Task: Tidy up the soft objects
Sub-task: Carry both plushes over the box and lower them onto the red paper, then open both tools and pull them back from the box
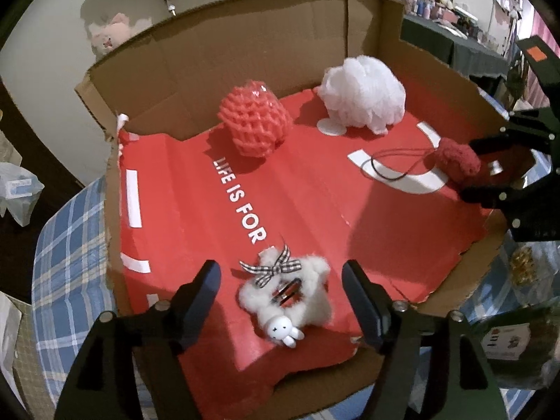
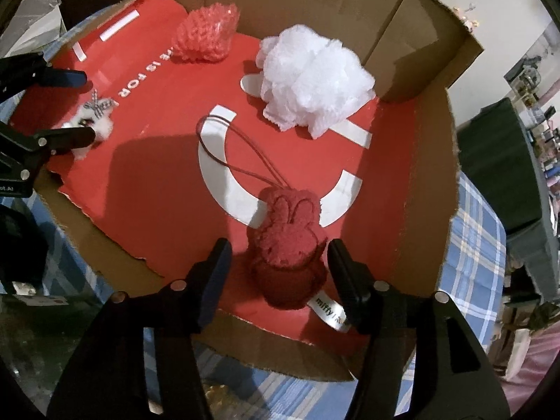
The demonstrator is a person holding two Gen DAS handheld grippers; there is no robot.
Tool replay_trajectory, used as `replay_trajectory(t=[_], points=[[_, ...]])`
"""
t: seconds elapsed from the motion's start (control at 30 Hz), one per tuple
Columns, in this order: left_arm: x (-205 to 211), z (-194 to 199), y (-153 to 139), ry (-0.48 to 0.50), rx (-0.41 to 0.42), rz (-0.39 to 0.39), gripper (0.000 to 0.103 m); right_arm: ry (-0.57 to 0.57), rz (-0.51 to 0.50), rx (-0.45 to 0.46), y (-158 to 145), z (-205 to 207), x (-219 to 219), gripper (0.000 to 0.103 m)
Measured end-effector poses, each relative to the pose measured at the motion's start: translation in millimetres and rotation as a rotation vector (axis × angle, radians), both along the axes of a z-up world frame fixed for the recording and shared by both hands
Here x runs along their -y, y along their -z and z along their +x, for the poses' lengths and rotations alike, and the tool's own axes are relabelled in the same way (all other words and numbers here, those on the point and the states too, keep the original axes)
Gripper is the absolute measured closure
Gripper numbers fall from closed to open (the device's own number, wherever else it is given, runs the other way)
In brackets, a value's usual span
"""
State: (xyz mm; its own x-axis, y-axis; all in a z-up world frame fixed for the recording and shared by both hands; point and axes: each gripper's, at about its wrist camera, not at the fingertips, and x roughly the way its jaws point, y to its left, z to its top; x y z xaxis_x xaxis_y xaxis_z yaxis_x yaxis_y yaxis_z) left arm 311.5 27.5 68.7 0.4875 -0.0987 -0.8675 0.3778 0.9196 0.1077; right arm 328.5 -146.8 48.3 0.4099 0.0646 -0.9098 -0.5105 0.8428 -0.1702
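Observation:
A white fluffy star charm point(image 1: 308, 304) with a checked bow and a tiny white bunny lies on the red floor of a cardboard box point(image 1: 245, 52). My left gripper point(image 1: 280, 273) stands open around it, pads apart from the fur on both sides. A dark red bunny plush point(image 2: 290, 241) with a looped cord and a "miffy" tag rests on the red floor near the box's front edge. It sits between the fingers of my right gripper point(image 2: 280, 248), which is open, with a gap on the left side. The right wrist view shows the left gripper point(image 2: 80, 106) at far left.
A pink foam net point(image 1: 255, 122) and a white mesh pouf point(image 1: 364, 94) sit at the back of the box, against its tall cardboard walls point(image 2: 420, 227). The box stands on a blue plaid cloth point(image 1: 70, 245). A pink plush point(image 1: 108, 35) lies beyond the box.

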Motion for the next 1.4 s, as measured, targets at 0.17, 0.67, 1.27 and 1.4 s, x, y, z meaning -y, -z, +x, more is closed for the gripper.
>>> replay_trajectory(t=[0.17, 0.67, 1.27, 1.4], points=[[-1, -12, -18, -0.005, 0.043, -0.028, 0.019, 0.019, 0.014, 0.037, -18, -8, 3, 0.047], [-9, -80, -64, -0.065, 0.191, -0.09, 0.007, 0.077, 0.172, 0.189, -79, -78, 31, 0.035], [1, -222, -103, -0.149, 0.532, -0.203, 0.0, 0.184, 0.336, 0.503, -110, -227, 59, 0.02], [4, -248, -98, -0.177, 0.575, -0.227, 0.0, 0.201, 0.37, 0.555, -103, -259, 61, 0.014]])
